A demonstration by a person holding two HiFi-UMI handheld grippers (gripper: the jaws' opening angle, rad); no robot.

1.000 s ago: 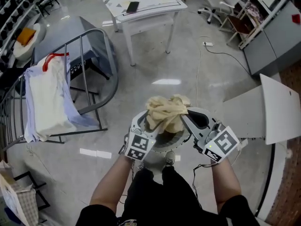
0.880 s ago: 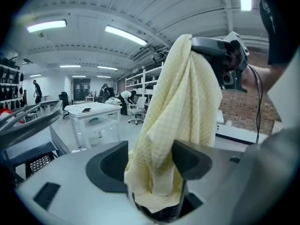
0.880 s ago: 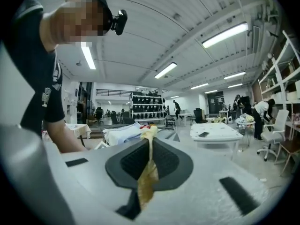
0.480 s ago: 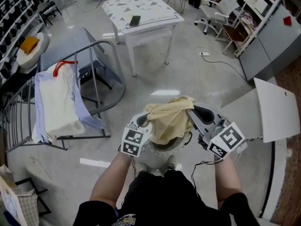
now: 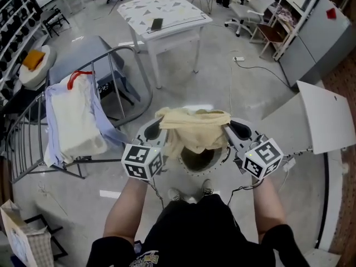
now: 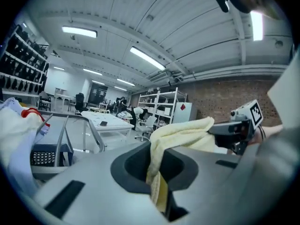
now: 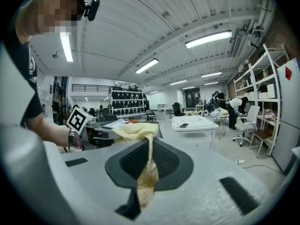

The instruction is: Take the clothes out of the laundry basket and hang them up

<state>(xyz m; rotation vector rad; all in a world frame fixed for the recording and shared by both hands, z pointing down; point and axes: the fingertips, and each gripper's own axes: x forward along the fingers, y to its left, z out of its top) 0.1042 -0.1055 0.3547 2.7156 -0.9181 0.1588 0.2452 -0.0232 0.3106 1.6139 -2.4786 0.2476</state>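
Observation:
A pale yellow garment hangs stretched between my two grippers, above the round white laundry basket by the person's feet. My left gripper is shut on its left edge, and the cloth runs down between the jaws. On the right edge my right gripper is shut too, with a strip of the cloth pinched in the jaws. A metal drying rack stands to the left with a white and pale blue garment draped on it.
A white table with a dark phone stands ahead. A white panel leans at the right, with a cable on the floor and office chairs beyond. Shelving lines the far left and right.
The left gripper's jaws have closed on the garment. Both grippers have lifted it from a bunch over the basket and drawn apart, spreading it flat between them.

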